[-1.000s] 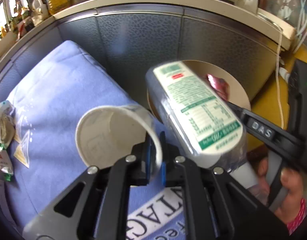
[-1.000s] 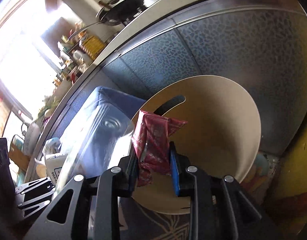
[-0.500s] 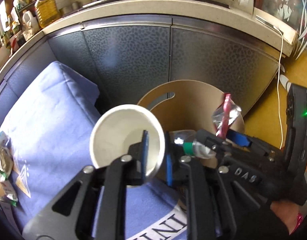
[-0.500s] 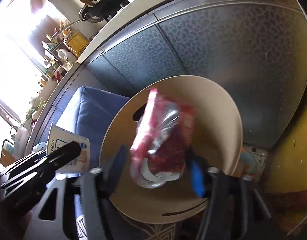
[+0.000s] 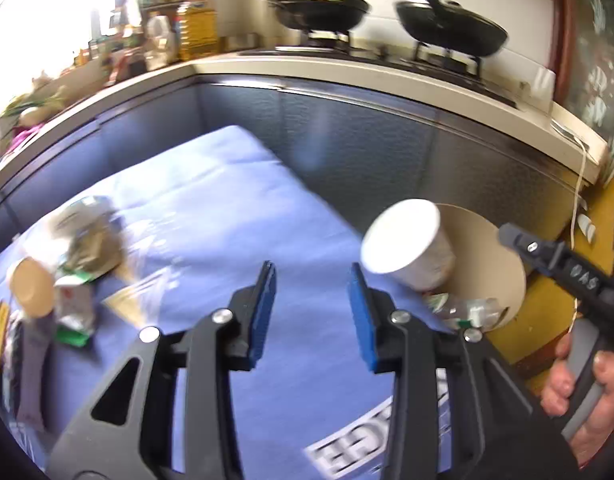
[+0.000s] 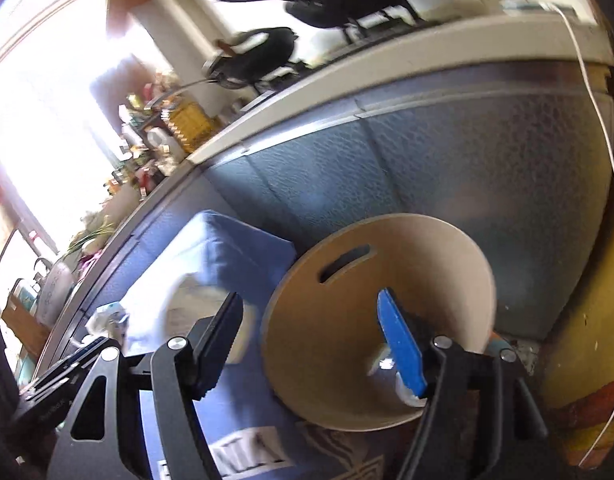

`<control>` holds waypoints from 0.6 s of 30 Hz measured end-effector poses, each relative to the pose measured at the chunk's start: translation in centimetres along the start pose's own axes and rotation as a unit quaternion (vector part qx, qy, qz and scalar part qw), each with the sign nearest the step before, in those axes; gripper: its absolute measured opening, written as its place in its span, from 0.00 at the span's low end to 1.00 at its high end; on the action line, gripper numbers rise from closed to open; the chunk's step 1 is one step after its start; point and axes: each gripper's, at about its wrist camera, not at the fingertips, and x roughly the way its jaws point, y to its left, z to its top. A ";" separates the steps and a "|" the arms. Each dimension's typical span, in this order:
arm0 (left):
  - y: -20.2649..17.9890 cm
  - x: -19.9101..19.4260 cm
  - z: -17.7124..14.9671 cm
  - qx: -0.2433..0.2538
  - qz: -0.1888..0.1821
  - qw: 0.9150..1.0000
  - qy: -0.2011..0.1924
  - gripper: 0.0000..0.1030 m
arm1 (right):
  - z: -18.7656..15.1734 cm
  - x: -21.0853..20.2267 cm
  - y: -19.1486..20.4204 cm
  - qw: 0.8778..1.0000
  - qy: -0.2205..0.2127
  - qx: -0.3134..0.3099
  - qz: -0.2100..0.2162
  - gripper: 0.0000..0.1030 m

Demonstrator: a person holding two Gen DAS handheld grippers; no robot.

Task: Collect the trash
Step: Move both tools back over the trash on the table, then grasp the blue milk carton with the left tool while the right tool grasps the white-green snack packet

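My left gripper (image 5: pixel 311 270) hangs over the blue cloth (image 5: pixel 227 208), its jaws opening with nothing between them. A white paper cup (image 5: pixel 407 248) is loose in the air to its right, tilted over the beige round bin (image 5: pixel 507 252). A clear plastic bottle (image 5: pixel 459 312) lies inside that bin. My right gripper (image 6: pixel 307 300) is open and empty above the bin (image 6: pixel 339 320), where part of the bottle (image 6: pixel 387 360) shows. A blurred white cup (image 6: pixel 203 308) sits behind its left finger. More trash stays on the cloth: crumpled wrappers (image 5: pixel 87 240), a beige cup (image 5: pixel 31 288) and a green-white packet (image 5: pixel 73 312).
Grey cabinet fronts (image 5: pixel 387 152) close off the back, under a counter with two black pans (image 5: pixel 451 28). A white cable (image 6: pixel 599 120) hangs at the right. A person's hand (image 5: pixel 579 380) holds the right gripper's handle (image 5: pixel 563 268) beside the bin. The left gripper (image 6: pixel 67 368) shows low left.
The left gripper let go of the paper cup, opened and drew back upward. The right gripper opened and dropped the red wrapper, which is gone from view, and rose.
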 end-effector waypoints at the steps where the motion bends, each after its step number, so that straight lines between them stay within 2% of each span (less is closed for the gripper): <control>1: 1.4 -0.9 -0.8 -0.009 0.009 1.000 -0.003 0.34 | -0.1 0.1 1.4 1.000 0.005 -0.015 0.019 0.59; 2: 2.7 -1.6 -1.4 -0.017 0.017 1.000 -0.006 0.34 | -0.4 0.4 3.0 0.999 0.016 -0.030 0.038 0.56; 4: 5.6 -3.4 -3.0 -0.035 0.035 0.999 -0.013 0.34 | -1.1 1.2 6.0 0.995 0.041 -0.058 0.075 0.42; 6: 8.5 -5.3 -4.6 -0.056 0.058 0.997 -0.019 0.34 | -2.2 2.2 9.0 0.988 0.070 -0.085 0.112 0.37; 8: 11.6 -7.5 -6.5 -0.081 0.082 0.993 -0.023 0.34 | -3.9 3.5 12.6 0.977 0.106 -0.111 0.149 0.35; 12: 17.2 -11.2 -9.9 -0.120 0.149 0.981 -0.034 0.34 | -7.2 6.3 18.9 0.957 0.165 -0.148 0.187 0.35; 13: 18.6 -12.0 -10.7 -0.130 0.166 0.977 -0.036 0.36 | -7.8 7.0 20.3 0.952 0.178 -0.156 0.193 0.35; 16: 21.8 -13.2 -12.4 -0.151 0.211 0.965 -0.040 0.58 | -9.5 8.6 24.4 0.939 0.210 -0.172 0.211 0.35; 18: 22.9 -13.2 -12.9 -0.155 0.220 0.962 -0.043 0.60 | -10.1 10.2 26.0 0.934 0.234 -0.158 0.221 0.35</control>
